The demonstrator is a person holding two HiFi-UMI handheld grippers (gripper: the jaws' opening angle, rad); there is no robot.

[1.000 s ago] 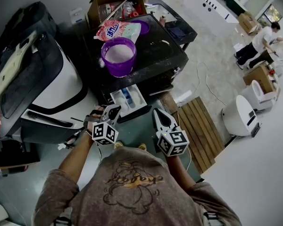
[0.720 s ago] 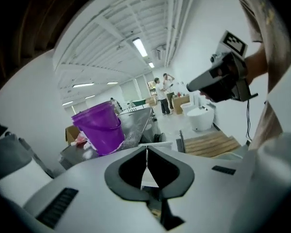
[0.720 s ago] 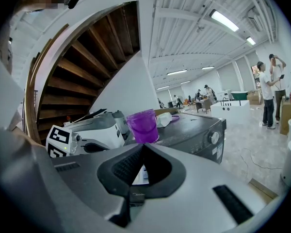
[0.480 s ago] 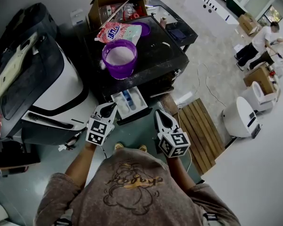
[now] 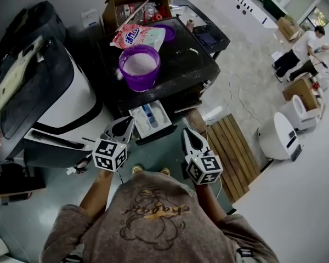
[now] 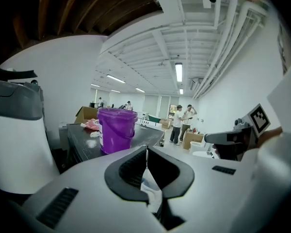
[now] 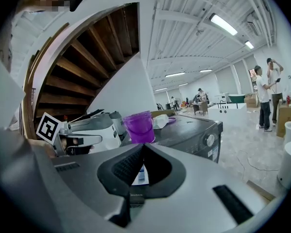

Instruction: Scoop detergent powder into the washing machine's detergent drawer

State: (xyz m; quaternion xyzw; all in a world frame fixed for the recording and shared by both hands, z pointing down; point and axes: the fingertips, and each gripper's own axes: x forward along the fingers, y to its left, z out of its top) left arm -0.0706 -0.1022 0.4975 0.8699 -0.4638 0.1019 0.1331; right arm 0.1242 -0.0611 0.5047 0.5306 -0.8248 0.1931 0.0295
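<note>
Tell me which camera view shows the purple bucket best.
The head view: it looks down into the purple bucket on the washing machine, showing the white powder inside. The left and right gripper views show only the bucket's outer wall from the side, so its contents are hidden.

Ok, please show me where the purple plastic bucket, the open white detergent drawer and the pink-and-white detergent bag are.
Purple plastic bucket [image 5: 138,81]: head view, on its outer wall.
Open white detergent drawer [image 5: 162,115]: head view, on its white right side.
Pink-and-white detergent bag [image 5: 136,36]: head view, on its printed front.
</note>
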